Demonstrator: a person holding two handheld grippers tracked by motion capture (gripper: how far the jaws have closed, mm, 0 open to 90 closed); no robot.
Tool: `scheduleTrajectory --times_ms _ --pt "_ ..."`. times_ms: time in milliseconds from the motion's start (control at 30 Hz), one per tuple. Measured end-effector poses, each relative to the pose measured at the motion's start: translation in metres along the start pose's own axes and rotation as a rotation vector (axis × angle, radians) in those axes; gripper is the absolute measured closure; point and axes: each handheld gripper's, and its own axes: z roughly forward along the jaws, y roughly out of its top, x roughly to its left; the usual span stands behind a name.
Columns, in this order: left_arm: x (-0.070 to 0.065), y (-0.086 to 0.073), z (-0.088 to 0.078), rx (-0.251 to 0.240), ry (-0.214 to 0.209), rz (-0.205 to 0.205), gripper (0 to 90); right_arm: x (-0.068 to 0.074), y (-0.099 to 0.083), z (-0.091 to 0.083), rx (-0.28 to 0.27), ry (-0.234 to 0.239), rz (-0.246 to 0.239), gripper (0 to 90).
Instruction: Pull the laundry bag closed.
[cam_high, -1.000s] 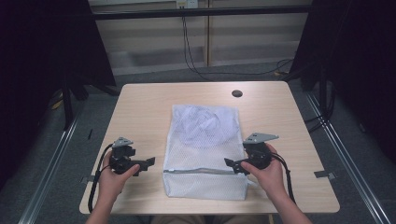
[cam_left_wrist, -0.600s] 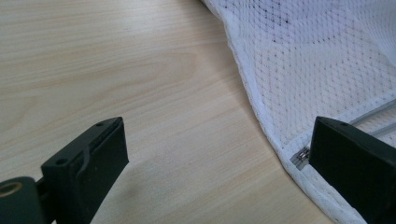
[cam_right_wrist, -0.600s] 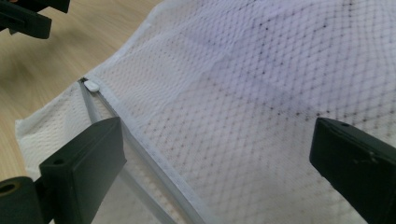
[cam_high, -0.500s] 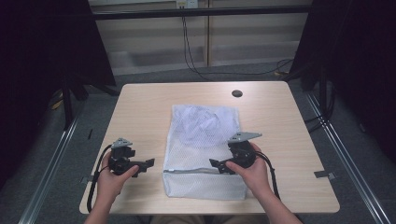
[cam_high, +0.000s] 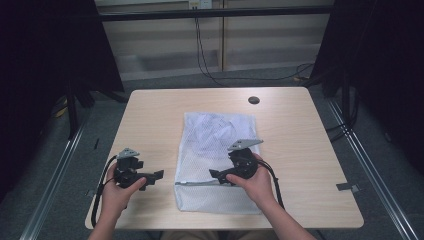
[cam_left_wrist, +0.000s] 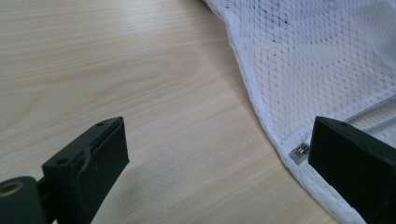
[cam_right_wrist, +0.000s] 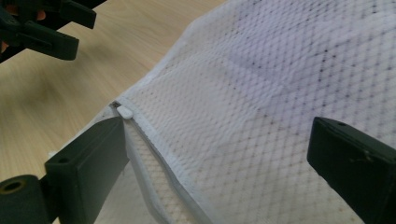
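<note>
A white mesh zippered laundry bag (cam_high: 218, 160) lies mid-table on the pale wooden table (cam_high: 305, 145); the right gripper (cam_high: 220, 176) hovers over its zipper, jaws wide; the left gripper (cam_high: 156, 175) waits beside it, jaws wide.

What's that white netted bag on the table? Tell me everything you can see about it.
The white mesh bag lies flat on the wooden table, long side running away from the person. It looks like fine netting with stitched white edging, something pale inside. A zipper crosses it near the person's end, its white pull at the left edge. The right gripper hovers open above it; the left gripper is beside it.
</note>
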Motion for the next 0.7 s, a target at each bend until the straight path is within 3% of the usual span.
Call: scheduleTrajectory --times_ms 700 --pt "0.0 -0.001 -0.001 -0.002 -0.008 -0.016 4.7 0.016 0.004 0.024 -0.004 0.077 -0.011 25.8"
